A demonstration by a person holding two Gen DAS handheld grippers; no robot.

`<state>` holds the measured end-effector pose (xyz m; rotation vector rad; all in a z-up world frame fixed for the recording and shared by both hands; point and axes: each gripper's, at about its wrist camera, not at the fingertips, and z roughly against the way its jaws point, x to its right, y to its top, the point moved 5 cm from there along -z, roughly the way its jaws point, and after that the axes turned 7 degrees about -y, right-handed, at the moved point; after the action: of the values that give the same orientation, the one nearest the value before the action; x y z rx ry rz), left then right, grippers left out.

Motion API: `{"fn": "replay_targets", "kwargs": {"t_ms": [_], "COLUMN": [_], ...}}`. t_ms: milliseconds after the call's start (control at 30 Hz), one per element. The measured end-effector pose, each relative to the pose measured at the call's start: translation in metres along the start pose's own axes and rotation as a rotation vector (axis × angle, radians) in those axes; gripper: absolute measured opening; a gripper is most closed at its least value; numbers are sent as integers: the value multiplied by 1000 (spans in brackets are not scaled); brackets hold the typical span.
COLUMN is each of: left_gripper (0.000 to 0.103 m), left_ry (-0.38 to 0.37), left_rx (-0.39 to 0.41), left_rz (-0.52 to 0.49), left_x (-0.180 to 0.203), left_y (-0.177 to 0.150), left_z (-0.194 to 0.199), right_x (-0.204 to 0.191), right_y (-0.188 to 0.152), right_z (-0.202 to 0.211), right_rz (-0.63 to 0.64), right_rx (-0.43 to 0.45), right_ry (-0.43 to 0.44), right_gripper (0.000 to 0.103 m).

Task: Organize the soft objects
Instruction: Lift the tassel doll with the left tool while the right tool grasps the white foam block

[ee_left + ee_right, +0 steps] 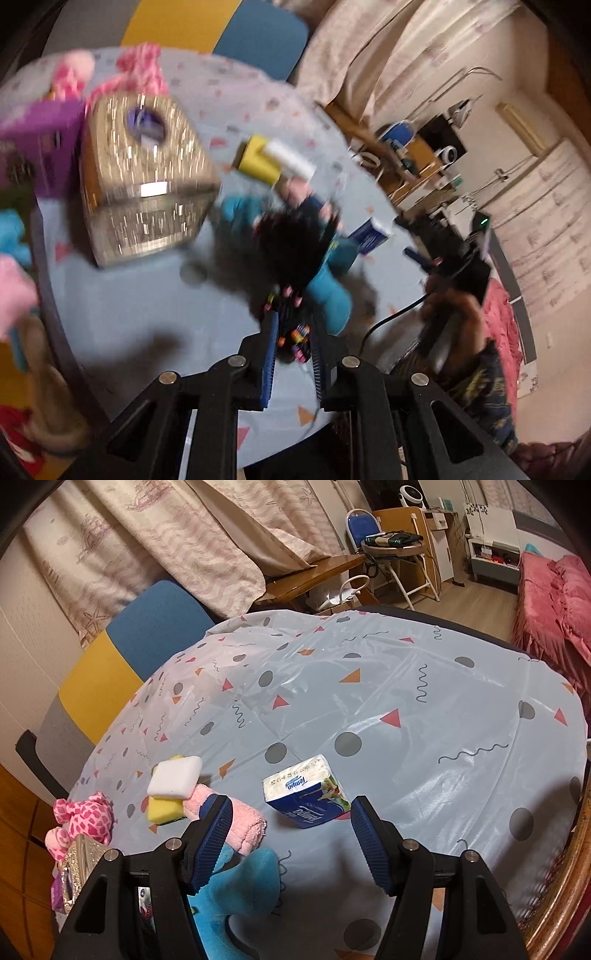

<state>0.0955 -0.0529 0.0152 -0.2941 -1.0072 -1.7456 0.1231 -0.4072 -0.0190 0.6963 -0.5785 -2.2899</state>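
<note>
My left gripper (293,332) is shut on the black, bead-tipped hair of a doll (291,240) in blue clothes, above the round table (147,314); this view is blurred by motion. My right gripper (290,819) is open and empty, low over the table (406,686). A Tempo tissue pack (308,794) lies just ahead between its fingers. A pink folded cloth (242,821), a yellow sponge (164,810) and a white sponge (175,777) lie to the left. A blue plush (236,886) lies under the left finger.
A glittery gold tissue box (144,177) and a purple box (37,147) stand at the table's left, with a pink spotted plush (83,819) beside them. A blue-and-yellow chair (140,642) is behind the table. A pink bed (554,602) is far right.
</note>
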Motion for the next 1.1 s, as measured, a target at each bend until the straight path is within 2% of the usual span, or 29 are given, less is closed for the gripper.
{"fn": "replay_targets", "kwargs": {"t_ms": [100, 167, 267, 300, 367, 433, 533, 600, 633, 667, 733, 833, 1033, 1100], "left_gripper": [32, 45, 53, 54, 67, 71, 68, 42, 35, 33, 32, 32, 38, 38], "left_ry": [28, 46, 78, 94, 119, 153, 198, 233, 239, 253, 255, 272, 409, 406], "left_rx": [-42, -60, -61, -59, -59, -62, -52, -65, -72, -93, -106, -52, 36, 61], "left_rz": [24, 56, 54, 43, -4, -58, -118, -131, -130, -135, -133, -136, -143, -142], "left_x": [-5, -9, -11, -10, -3, 3, 6, 0, -4, -10, -18, -24, -54, -63], "left_y": [-12, -17, -16, -15, -13, -10, -5, -3, -4, -7, -11, -15, -32, -36], "left_z": [-21, -37, -57, -65, -77, -92, -115, -132, -138, -147, -150, -134, -100, -95], "right_x": [-1, -1, -2, -2, -3, -3, -3, -4, -4, -6, -13, -30, -71, -80], "right_y": [-1, -1, -2, -2, -2, -2, -2, -2, -2, -3, -5, -11, -33, -41], "right_z": [-1, 0, -1, -1, -1, -1, -1, -1, 0, 0, 1, 6, 9, 6], "right_rz": [10, 14, 20, 21, 21, 20, 22, 24, 29, 36, 63, 134, 308, 354], "right_rx": [-6, -3, -7, -8, -9, -11, -11, -11, -10, -12, -17, -23, -65, -88], "right_ry": [-10, -11, -8, -7, -5, 1, 5, 7, 12, 21, 46, 104, 214, 213], "right_gripper": [68, 68, 68, 68, 68, 68, 68, 68, 68, 68, 68, 67, 66, 65]}}
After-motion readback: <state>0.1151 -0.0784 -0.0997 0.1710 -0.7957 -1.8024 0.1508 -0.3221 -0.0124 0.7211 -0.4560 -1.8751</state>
